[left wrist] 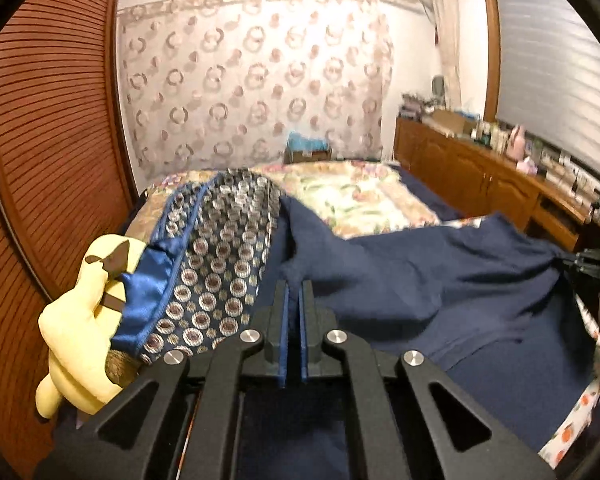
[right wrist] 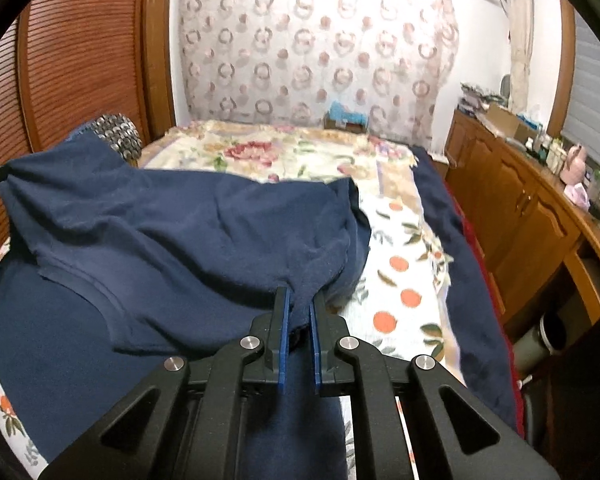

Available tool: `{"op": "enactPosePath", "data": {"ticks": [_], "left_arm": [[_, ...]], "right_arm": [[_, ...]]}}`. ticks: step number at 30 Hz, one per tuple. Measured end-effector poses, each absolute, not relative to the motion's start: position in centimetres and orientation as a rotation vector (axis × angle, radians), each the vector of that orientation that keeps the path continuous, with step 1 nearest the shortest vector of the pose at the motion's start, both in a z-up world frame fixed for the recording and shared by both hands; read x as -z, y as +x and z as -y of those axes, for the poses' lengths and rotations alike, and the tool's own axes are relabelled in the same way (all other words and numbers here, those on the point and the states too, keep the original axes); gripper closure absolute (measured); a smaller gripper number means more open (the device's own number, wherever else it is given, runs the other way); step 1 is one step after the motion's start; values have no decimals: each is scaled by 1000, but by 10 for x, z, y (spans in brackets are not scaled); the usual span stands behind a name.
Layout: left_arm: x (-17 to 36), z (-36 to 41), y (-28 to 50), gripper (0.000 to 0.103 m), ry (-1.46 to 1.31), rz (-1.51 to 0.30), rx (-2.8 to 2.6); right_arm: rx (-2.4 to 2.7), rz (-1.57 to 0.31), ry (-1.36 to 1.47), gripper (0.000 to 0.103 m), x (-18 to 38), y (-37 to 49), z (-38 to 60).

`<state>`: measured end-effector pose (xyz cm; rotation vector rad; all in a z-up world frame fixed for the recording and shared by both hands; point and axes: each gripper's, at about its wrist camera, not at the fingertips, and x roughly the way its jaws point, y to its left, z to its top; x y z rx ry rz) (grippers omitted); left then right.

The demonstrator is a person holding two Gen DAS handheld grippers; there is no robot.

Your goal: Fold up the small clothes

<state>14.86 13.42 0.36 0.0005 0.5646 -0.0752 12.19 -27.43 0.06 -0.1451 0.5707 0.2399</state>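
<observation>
**Both grippers pinched on the navy garment**

Your navy garment (right wrist: pixel 172 224) lies on the bed, spread across the dark blue sheet (right wrist: pixel 60 340), its soft, slightly fuzzy knit pulled into long creases between your two hands. A hemmed edge shows along its near left side in the right wrist view.

Your left gripper (left wrist: pixel 295 282) has its blue-lined jaws drawn almost together, with a raised peak of the navy cloth caught at the tips. Your right gripper (right wrist: pixel 300 294) is likewise nearly closed, clamping a thicker bunch of the same cloth at its near right corner (the fabric fills the narrow gap between the pads). In the left wrist view the right gripper appears at the far right edge, black and angular, with the cloth gathered to a point at it.

To the left of the garment sits a patterned pillow (left wrist: pixel 220 264) in shiny blue satin with woven circles, and beside it a pale yellow plush toy (left wrist: pixel 76 320). Beyond lies a floral quilt (right wrist: pixel 284 152), and a white cover printed with oranges (right wrist: pixel 404 292) runs along the right. A wooden cabinet (right wrist: pixel 512 200) with cluttered top lines the right wall.
</observation>
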Motion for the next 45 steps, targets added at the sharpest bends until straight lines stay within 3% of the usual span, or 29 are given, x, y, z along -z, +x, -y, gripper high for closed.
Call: {"op": "enactPosePath", "data": {"ticks": [7,14,27,31,45], "left_arm": [[-30,-134,122,98,-6,-491,100],[-24,-129,121,98,33,-500,97],[-12,-122,120,98,45,-525,98],[-12,-123,119,98,41,-524,100],[-28,-134,63,98,-29,-465,123]], "right_arm": [[-261,-514,-127,95,-17,101,285],[-255,-632,-78,94,7,130,293],[-279,-594,-93,91,-4,154,269],[-313,-592,-100,97,-3,154,264],[-341,-438,-43,98,-19,61,311]]}}
